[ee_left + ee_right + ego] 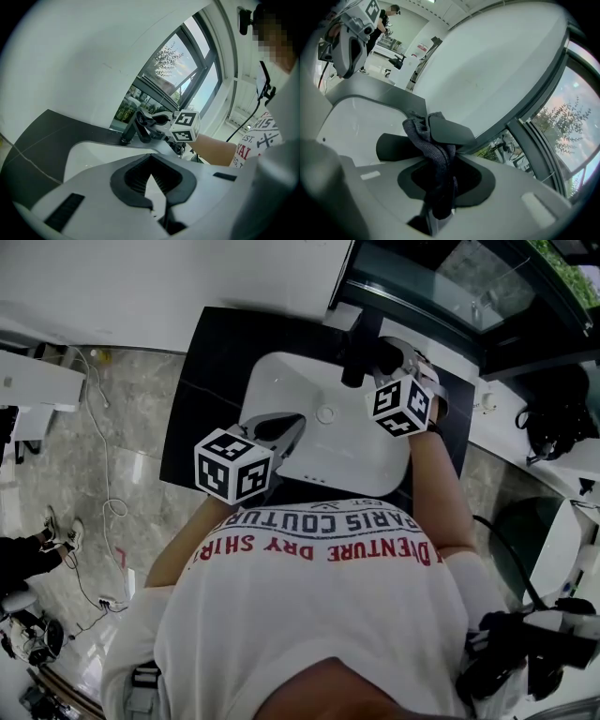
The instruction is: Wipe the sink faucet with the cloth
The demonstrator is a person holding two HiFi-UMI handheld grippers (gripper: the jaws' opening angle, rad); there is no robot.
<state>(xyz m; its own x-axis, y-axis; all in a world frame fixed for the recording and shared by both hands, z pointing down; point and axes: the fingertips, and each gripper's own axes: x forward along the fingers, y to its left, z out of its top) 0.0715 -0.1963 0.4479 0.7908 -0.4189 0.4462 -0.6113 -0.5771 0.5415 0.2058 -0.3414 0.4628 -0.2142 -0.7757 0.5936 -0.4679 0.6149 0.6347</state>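
— What carries it all?

— A flat black tabletop (pixel 211 362). Set into it is a white rectangular ceramic sink (pixel 281 381) with rounded corners.

— And the grippers?

— The left gripper (pixel 286 430) hangs over the sink's near left corner, well apart from the tap. Its fingers are closed on each other, with nothing between them. The right gripper (pixel 392 354) is at the sink's far rim, just beside the black metal faucet (pixel 361 352).

— What does the right one hold?

— Its fingers are clenched on a dark grey knitted cloth (pixel 436 159). In the right gripper view the cloth runs up from the fingers and bunches against the faucet's flat black lever (pixel 450 132), touching its near edge. The faucet's round black spout (pixel 391 147) juts out to the left behind the cloth, over the basin.

— Is the cloth wrapped round the spout?

— I can't tell. It lies in front of the spout, and the only contact I can see is with the lever.
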